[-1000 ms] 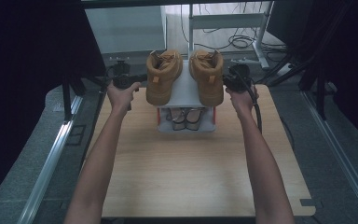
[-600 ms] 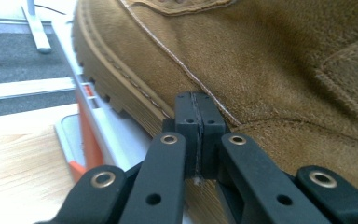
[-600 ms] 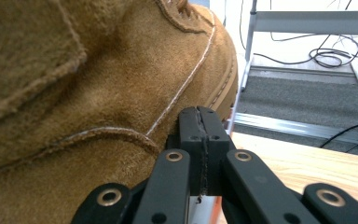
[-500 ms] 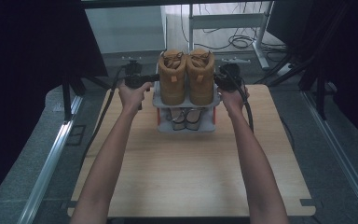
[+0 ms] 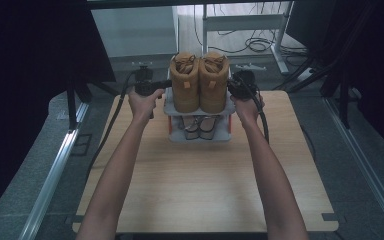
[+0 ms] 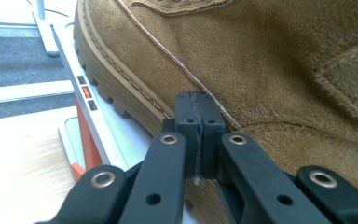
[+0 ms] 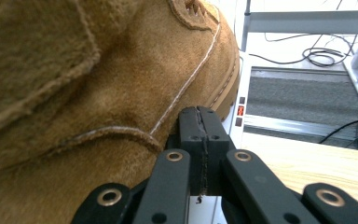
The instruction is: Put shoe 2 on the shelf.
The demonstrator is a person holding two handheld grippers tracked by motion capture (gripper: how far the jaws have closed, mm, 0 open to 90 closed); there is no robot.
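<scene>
Up top, two tan suede boots stand side by side, touching, on the upper shelf of a small white rack (image 5: pixel 172 106) at the far middle of the desk (image 5: pixel 200 190). Left boot (image 5: pixel 184 82) and right boot (image 5: pixel 213 82) both point away from the person. Lower shelf of the rack holds another pair of shoes (image 5: pixel 200 126), darker, details too small to tell.

Left tool (image 6: pixel 197 135): jaws fully closed, pads pressed flat together, nothing between them; tips rest against the outer side of the left boot just above its ribbed sole. Rack edge with red and dark marks sits just beside it.

Right tool (image 7: pixel 201 140): jaws likewise closed tight on nothing, tips against the outer side of the right boot near a stitched seam.

Around: each boot blocks its tool's way inward. Beyond the desk, a grey floor, a white frame (image 5: pixel 240 22) and loose cables (image 5: pixel 260 46). Dark curtains on both flanks.
</scene>
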